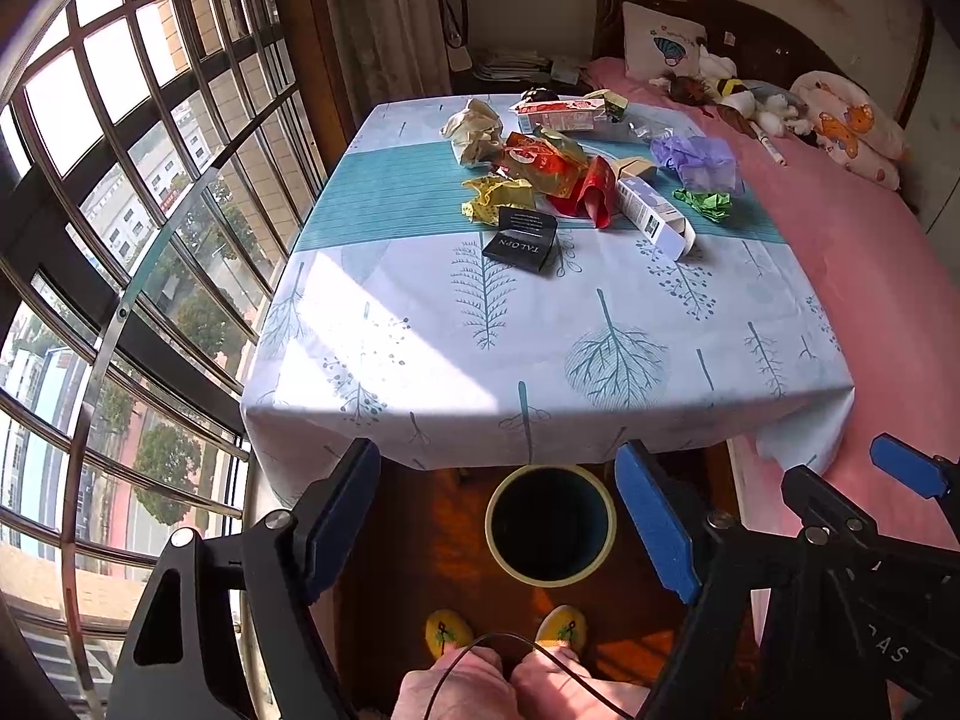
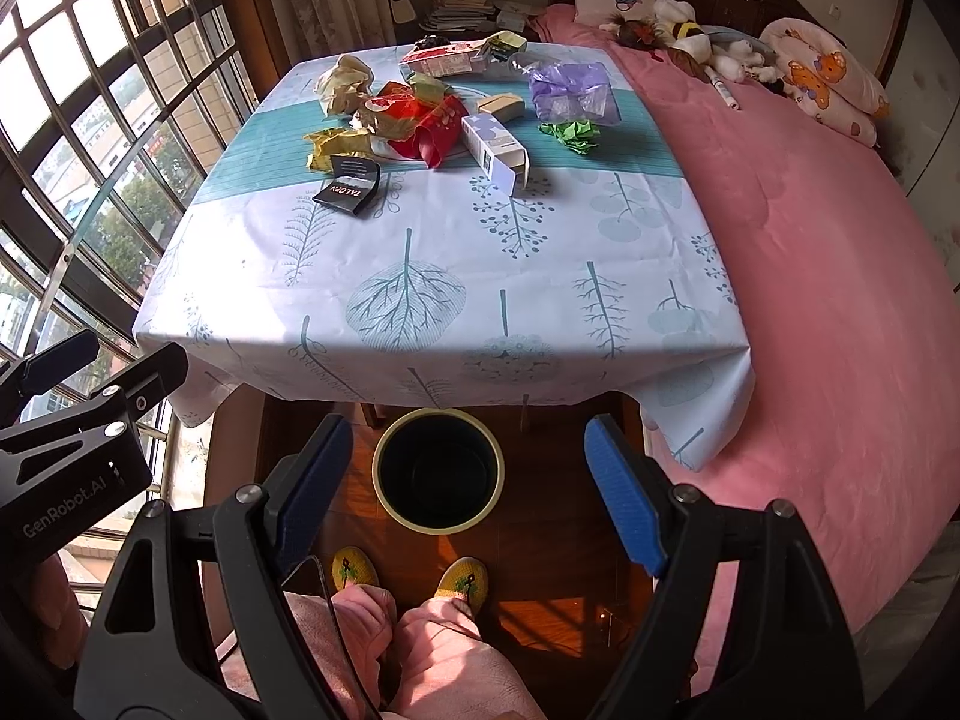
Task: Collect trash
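Left hand-held gripper (image 1: 498, 516) open, black "TALOPN" packet (image 1: 521, 241), "GenRobot.AI" marking

Both grippers held out, angled downward, nothing gripped

The left gripper (image 1: 498, 516) and right gripper (image 2: 468, 486) stand wide apart at the fingers (image 2: 624, 498), side by side; the holding hands seem hidden behind them.

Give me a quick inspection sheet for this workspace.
Surface: table under tree-print cloth.
Job's things: trash heap at the far end, with black packet, white carton, green paper wad; bin on the floor, looks empty.
Clutter: nothing seen.
Grippers: left gripper and right gripper both open, empty.
Cables: thin black cable over the person's legs.
Surroundings: barred window, pink bed with soft toys.
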A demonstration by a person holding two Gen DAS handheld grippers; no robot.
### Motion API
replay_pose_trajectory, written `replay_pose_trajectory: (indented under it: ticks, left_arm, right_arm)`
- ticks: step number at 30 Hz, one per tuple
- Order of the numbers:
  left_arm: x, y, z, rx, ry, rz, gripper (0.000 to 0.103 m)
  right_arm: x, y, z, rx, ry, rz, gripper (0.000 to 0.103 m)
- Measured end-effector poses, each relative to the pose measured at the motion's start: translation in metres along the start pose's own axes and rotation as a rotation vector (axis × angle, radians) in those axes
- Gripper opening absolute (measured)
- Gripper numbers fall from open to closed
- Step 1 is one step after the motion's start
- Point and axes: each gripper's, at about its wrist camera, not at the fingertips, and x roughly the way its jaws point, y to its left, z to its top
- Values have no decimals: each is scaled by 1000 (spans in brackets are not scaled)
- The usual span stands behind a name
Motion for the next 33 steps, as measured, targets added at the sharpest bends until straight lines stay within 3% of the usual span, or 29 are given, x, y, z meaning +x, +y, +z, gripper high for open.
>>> replay_pose_trajectory:
  ticks: [33]
  left_arm:
    - [3, 2, 3, -20, 18, -17, 82]
  right_arm:
    - [0, 0, 2, -1, -2, 3, 78]
